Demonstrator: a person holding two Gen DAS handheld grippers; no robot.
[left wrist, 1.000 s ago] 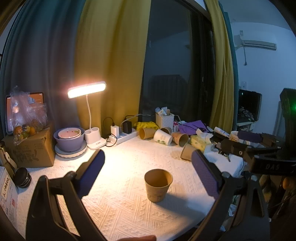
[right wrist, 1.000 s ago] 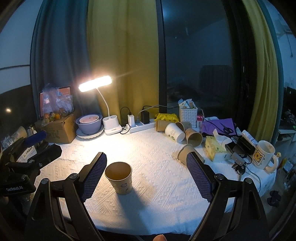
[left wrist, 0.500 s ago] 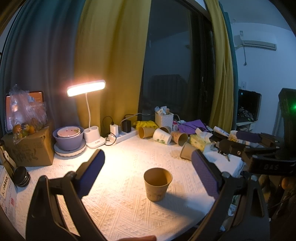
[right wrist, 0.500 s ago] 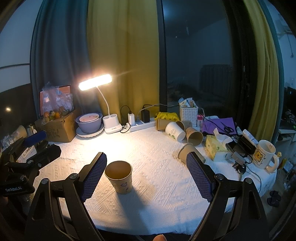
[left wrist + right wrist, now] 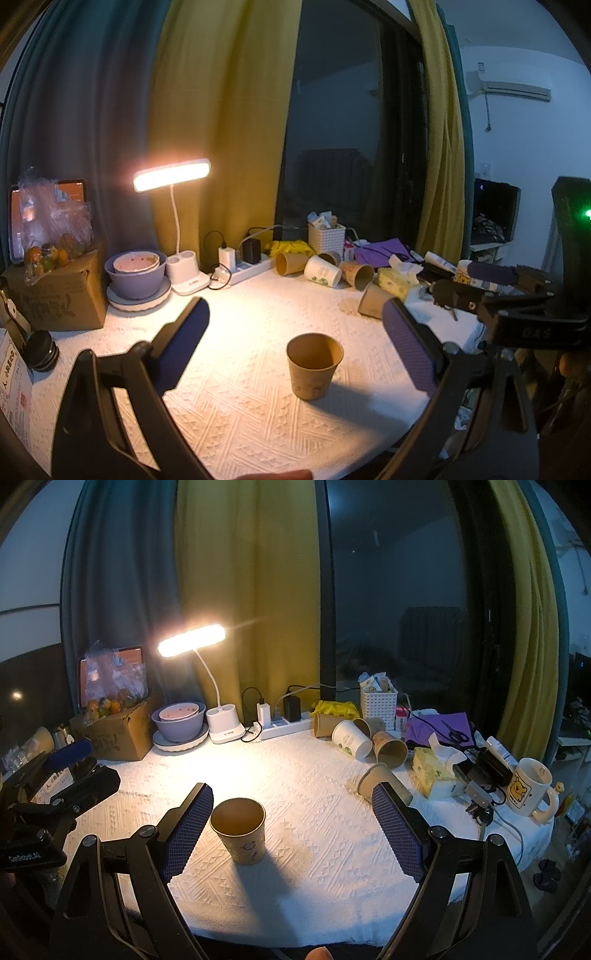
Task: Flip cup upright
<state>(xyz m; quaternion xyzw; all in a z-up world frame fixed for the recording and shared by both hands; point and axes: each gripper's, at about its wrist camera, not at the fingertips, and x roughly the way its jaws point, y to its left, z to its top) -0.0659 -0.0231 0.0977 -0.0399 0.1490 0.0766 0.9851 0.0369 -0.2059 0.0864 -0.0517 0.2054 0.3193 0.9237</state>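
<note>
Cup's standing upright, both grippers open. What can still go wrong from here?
1. The upright paper cup stands right beside a pad of the right gripper; a sideways drift could tip it again.
2. It sits near the table's front edge, so a knock could send it off.
3. The tipped brown cup lies just beyond the right gripper's other pad, with more cups on their sides behind it; reaching for one could roll them into the tissue box and the clutter beside it.

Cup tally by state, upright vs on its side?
Upright paper cup: 1
Paper cups on their sides: 5
Upright mug: 1
Total: 7
</note>
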